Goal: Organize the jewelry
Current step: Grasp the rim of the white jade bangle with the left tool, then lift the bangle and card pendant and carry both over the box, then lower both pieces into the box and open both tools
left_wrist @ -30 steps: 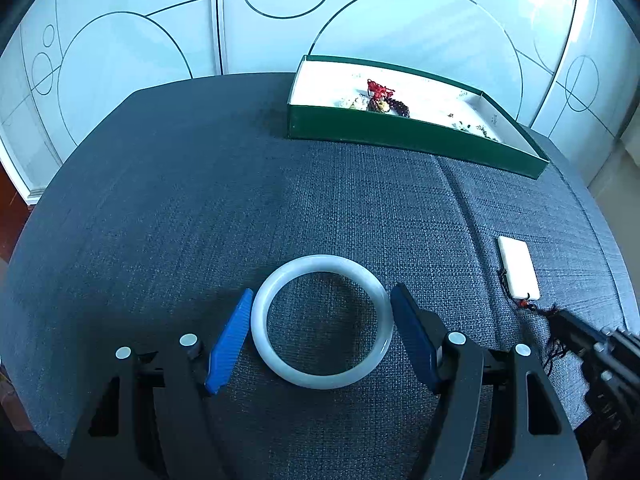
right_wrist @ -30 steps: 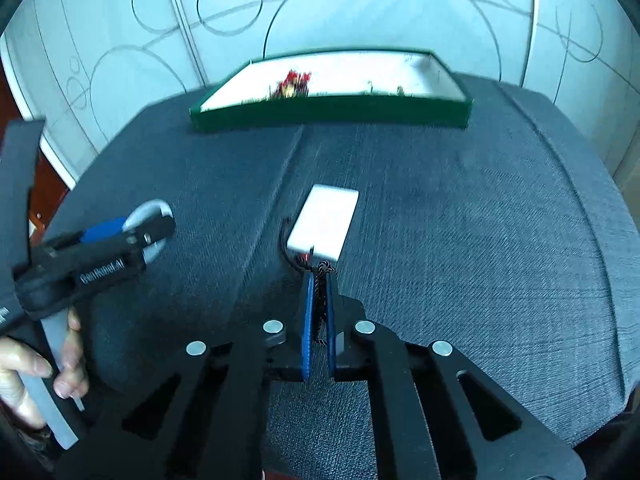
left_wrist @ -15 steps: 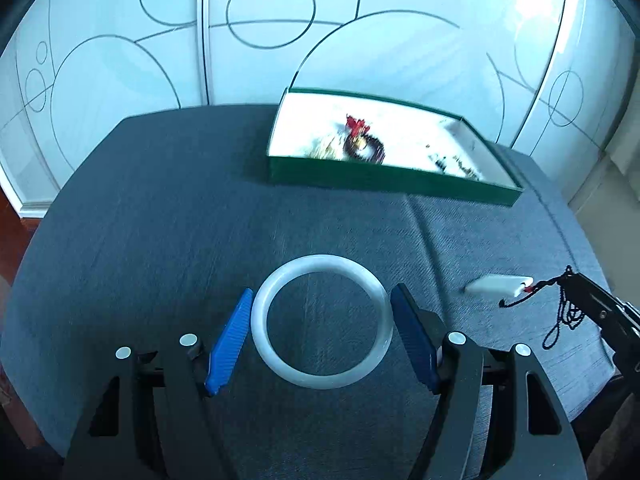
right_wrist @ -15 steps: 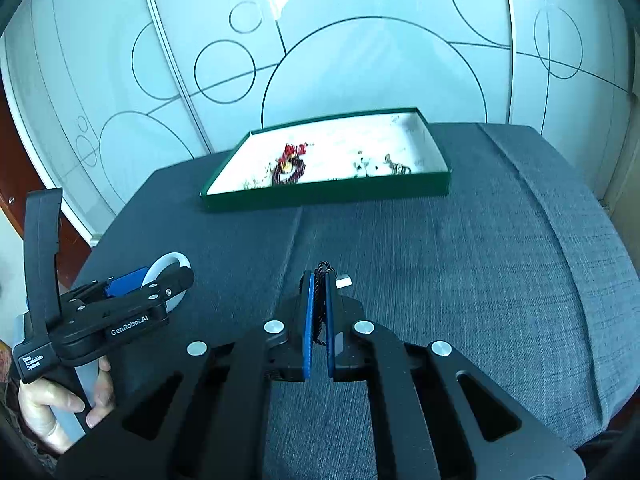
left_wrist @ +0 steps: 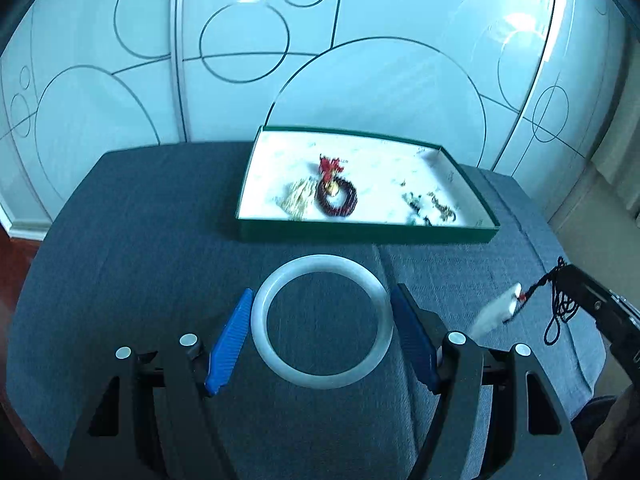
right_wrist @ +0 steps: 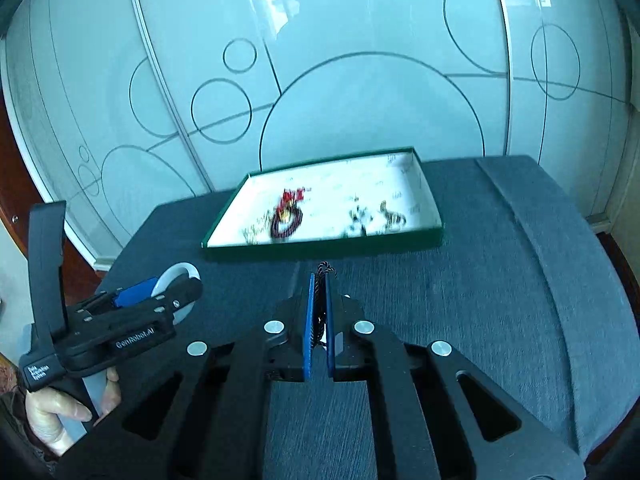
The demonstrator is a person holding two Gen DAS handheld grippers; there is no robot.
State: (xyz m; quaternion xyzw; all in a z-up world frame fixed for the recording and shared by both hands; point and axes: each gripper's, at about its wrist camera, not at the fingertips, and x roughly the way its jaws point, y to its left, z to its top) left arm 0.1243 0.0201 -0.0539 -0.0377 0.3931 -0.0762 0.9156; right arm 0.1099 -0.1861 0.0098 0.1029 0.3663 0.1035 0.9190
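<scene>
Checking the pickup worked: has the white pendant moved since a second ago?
Yes. The white pendant has left the grey cloth and hangs by its cord from the right gripper.

Both views are fisheye, each set just behind its own hand-held gripper and looking forward and down along the two fingers. The left one looks over the dark grey counter [left_wrist: 152,240] toward the green tray [left_wrist: 360,234] and the patterned glass panels [left_wrist: 100,120] behind it. The right one faces the same tray [right_wrist: 320,249] from further right. Each catches the other: the right hand-held gripper [left_wrist: 560,276] at the left view's right edge, the left hand-held gripper [right_wrist: 168,292] low at the right view's left.
</scene>
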